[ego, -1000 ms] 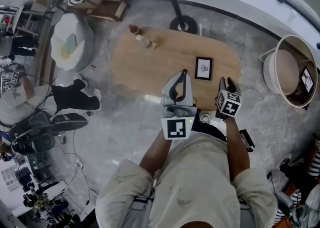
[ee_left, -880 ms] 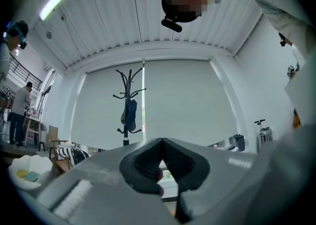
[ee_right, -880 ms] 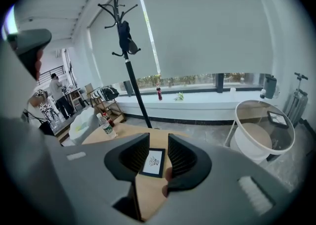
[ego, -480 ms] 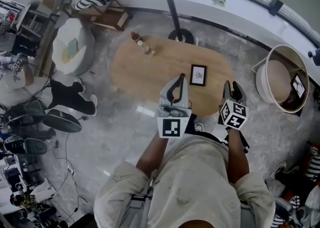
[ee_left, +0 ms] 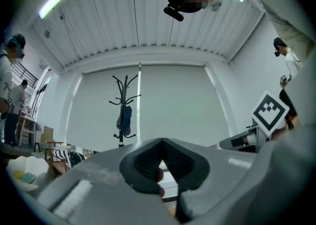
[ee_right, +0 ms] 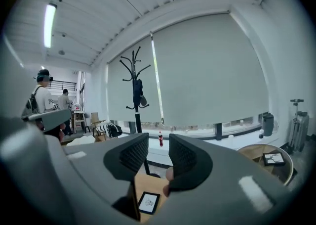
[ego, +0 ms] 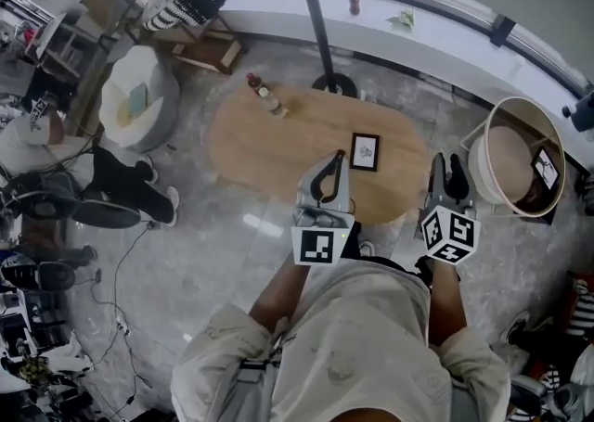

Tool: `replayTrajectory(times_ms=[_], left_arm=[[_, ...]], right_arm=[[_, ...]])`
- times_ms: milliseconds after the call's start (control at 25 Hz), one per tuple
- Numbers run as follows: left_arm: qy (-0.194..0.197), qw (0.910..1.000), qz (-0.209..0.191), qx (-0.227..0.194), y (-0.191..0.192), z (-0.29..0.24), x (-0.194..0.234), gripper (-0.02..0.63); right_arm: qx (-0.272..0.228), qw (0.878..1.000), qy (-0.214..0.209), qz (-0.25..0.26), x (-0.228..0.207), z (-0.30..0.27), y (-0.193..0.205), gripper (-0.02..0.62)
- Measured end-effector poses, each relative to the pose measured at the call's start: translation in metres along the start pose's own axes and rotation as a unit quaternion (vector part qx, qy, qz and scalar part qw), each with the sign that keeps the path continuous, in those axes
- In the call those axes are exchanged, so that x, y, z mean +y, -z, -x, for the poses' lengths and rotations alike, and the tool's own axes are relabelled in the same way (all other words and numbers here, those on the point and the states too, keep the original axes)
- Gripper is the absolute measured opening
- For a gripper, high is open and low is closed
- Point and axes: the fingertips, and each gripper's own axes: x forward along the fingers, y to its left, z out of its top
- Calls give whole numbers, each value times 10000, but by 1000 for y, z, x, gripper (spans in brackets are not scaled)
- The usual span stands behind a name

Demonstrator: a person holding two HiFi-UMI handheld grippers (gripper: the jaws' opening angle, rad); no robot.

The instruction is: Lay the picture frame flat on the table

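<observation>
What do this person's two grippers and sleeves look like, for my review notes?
Both the left gripper and right gripper are grey plastic with dark ribbed jaws, each bearing a white cube with black square markers. The sleeves are short and pale.

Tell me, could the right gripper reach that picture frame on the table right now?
Probably yes: the picture frame lies on bare table with nothing between it and the right gripper, whose jaws have just been opening, empty.
</observation>
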Motion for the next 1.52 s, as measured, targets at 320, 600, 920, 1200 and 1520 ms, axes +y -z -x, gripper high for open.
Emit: replayTrajectory(times_ms=[320, 600, 920, 1200, 1520], left_arm=[[-138, 9998, 131, -92, -25, 7, 2, 5], [-169, 9997, 89, -170, -53, 11, 0, 5], [-248, 9994, -25, -237, -78, 15, 7, 5], [-337, 9993, -1, -136, -77, 15, 13, 5], [-286, 9992, -154, -228, -83, 13, 10, 5]], right_arm=[[-787, 9969, 20, -34, -4, 35, -76, 133], [-1403, 9895, 90, 323, -6, 62, -129, 132], [-1680, 9830, 140, 725, 2, 80, -149, 132], [-1658, 9839, 2, 674, 8, 75, -146, 132], [-1644, 9833, -241, 748, 25, 66, -143, 85]])
